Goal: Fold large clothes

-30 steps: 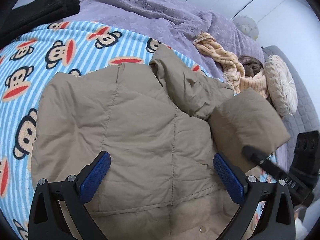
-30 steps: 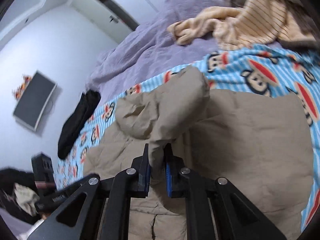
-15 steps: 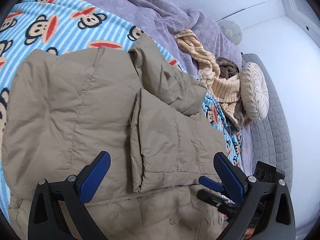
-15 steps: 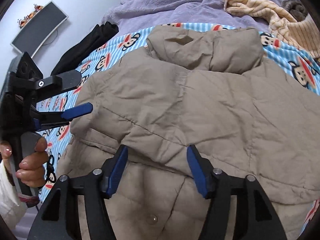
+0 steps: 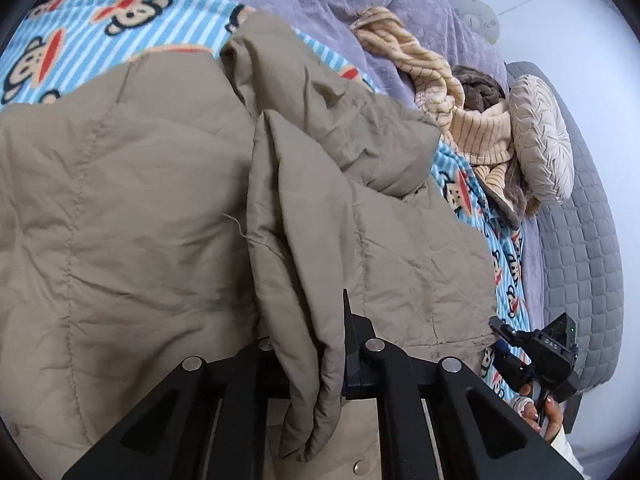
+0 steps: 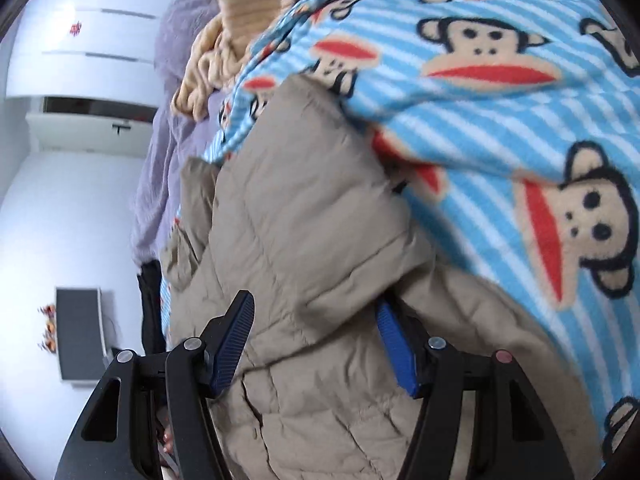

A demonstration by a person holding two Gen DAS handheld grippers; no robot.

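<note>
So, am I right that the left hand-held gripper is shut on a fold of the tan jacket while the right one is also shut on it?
Not quite: the right hand-held gripper is open, its blue pads spread either side of the jacket, as the right wrist view shows. The left hand-held gripper is indeed shut on a fold.

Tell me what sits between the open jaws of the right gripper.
A thick fold of the tan jacket fills the gap of the right gripper, seen in the right wrist view.

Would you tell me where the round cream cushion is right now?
In the left wrist view, the round cream cushion sits far right against the grey quilted headboard, beside the striped beige blanket.
</note>
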